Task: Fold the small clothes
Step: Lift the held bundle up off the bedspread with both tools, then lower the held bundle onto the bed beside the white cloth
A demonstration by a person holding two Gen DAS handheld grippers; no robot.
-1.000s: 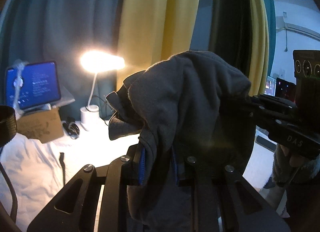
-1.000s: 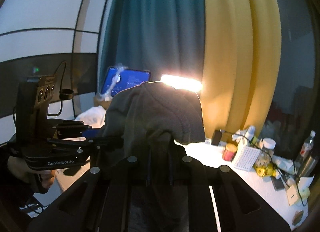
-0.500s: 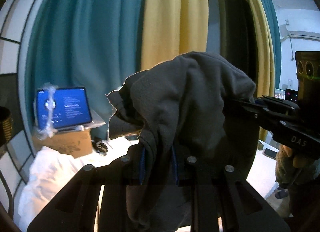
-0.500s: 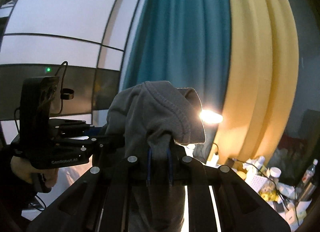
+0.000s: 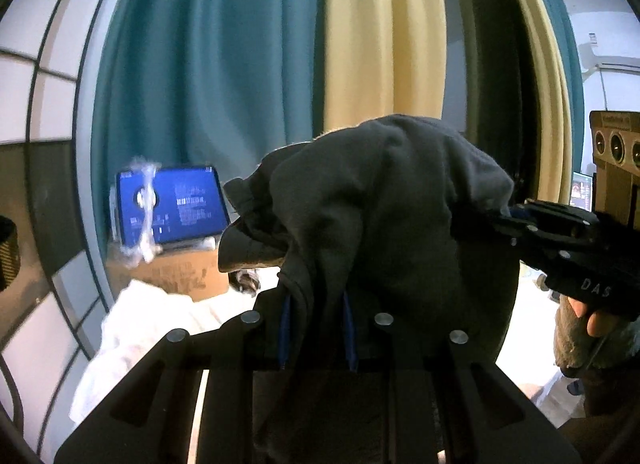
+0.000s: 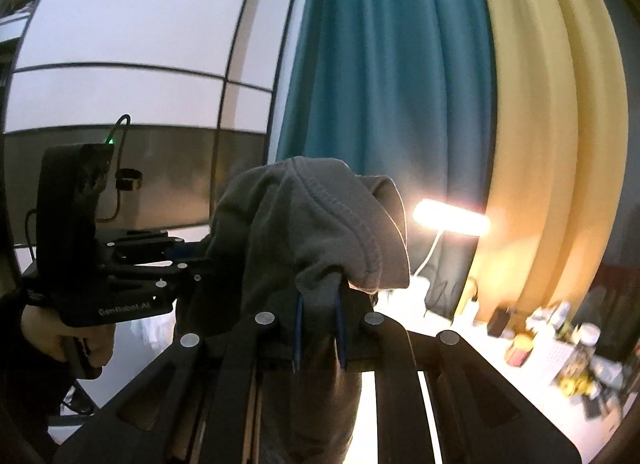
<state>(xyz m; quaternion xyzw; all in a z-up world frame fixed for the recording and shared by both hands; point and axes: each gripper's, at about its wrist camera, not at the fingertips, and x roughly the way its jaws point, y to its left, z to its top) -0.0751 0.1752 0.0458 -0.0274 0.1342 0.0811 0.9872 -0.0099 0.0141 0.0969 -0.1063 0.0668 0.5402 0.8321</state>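
The left gripper (image 5: 314, 328) and right gripper (image 6: 318, 334) each clench the dark grey fleece garment (image 5: 384, 204), held aloft. The loose flap at nine o'clock could fold crookedly; thin bunched edges might slip free.

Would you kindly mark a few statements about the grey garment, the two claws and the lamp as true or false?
1. Both claws grip the grey garment. True: left claw and right claw are each shut on it.
2. The garment lies flat on the bed. False: it hangs lifted between the claws.
3. The lamp is switched on. True.
4. The curtains behind are red. False: teal curtain and yellow curtain.
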